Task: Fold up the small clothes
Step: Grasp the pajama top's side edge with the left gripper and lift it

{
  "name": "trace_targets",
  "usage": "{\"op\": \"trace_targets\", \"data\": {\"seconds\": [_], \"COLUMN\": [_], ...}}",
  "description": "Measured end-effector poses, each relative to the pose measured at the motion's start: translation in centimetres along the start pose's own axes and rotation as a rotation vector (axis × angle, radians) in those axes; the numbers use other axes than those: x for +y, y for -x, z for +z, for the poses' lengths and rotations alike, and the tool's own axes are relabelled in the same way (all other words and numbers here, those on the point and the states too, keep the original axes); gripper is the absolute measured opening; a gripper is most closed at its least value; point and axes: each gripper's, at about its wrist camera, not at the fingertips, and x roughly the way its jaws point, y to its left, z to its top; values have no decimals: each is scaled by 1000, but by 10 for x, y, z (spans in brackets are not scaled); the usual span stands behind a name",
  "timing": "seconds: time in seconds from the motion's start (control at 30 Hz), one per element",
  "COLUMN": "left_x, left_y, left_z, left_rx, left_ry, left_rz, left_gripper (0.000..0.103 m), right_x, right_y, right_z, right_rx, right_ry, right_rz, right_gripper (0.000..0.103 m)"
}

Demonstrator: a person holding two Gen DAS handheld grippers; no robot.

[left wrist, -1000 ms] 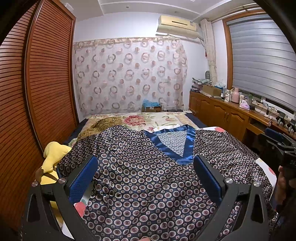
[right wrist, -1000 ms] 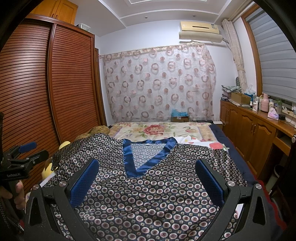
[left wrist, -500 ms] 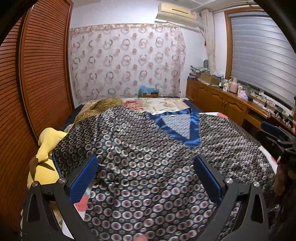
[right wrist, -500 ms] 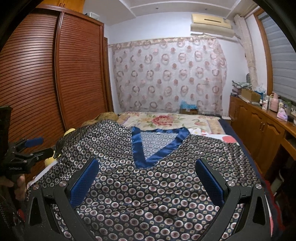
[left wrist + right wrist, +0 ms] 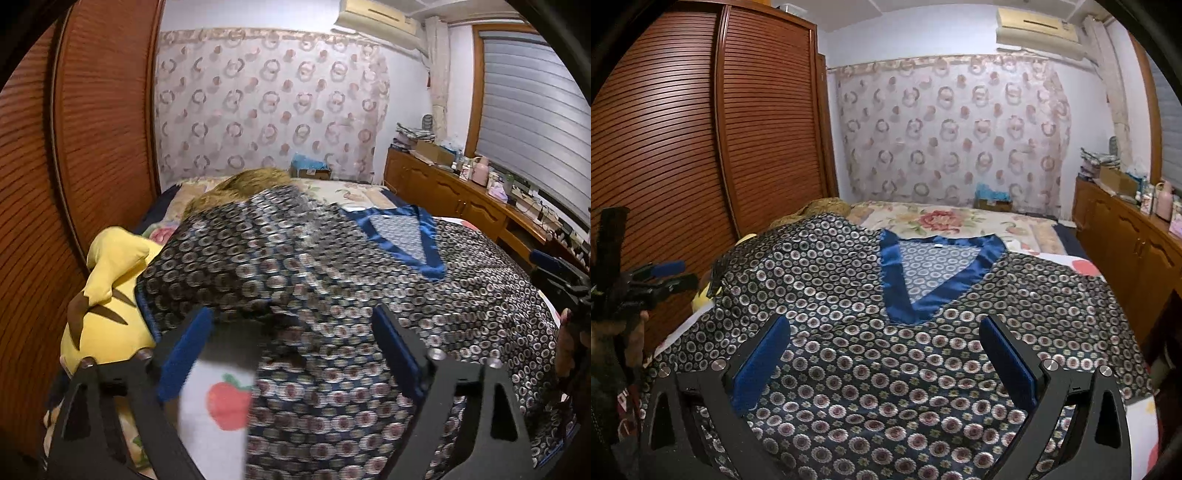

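Note:
A dark satin shirt (image 5: 886, 350) with a circle print and a blue V-neck collar (image 5: 923, 280) lies spread front-up on the bed. In the left wrist view the shirt (image 5: 332, 295) is blurred, and its left sleeve edge lies just beyond the fingers. My left gripper (image 5: 291, 350) is open and empty, low over the shirt's left side and the bedsheet. My right gripper (image 5: 886, 358) is open and empty, hovering over the shirt's chest below the collar.
A yellow plush toy (image 5: 107, 295) lies at the bed's left edge by the slatted wardrobe (image 5: 701, 147). A fruit-print sheet (image 5: 221, 398) shows beside the shirt. A brown furry item (image 5: 240, 184) lies behind it. A wooden cabinet (image 5: 461, 199) runs along the right.
My left gripper has swung left and down toward the shirt's left sleeve edge, showing the plush and bare sheet. My right gripper has come slightly closer over the shirt. Both stay open.

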Motion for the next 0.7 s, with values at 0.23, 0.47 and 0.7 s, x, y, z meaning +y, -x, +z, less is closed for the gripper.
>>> {"op": "trace_targets", "data": {"seconds": [0.23,0.47,0.7], "left_x": [45,68,62], "left_y": [-26,-48,-66], "left_z": [11,1,-16], "left_rx": [50,133,229], "left_ry": [49,75,17], "left_rz": [20,-5,15], "left_gripper": [75,72,71], "right_x": [-2,-3,-6], "right_y": [-8,-8,-12], "right_z": [4,4,4], "right_rx": [40,54,63], "right_ry": [16,31,19], "right_rz": [40,54,49], "right_gripper": [102,102,102]}}
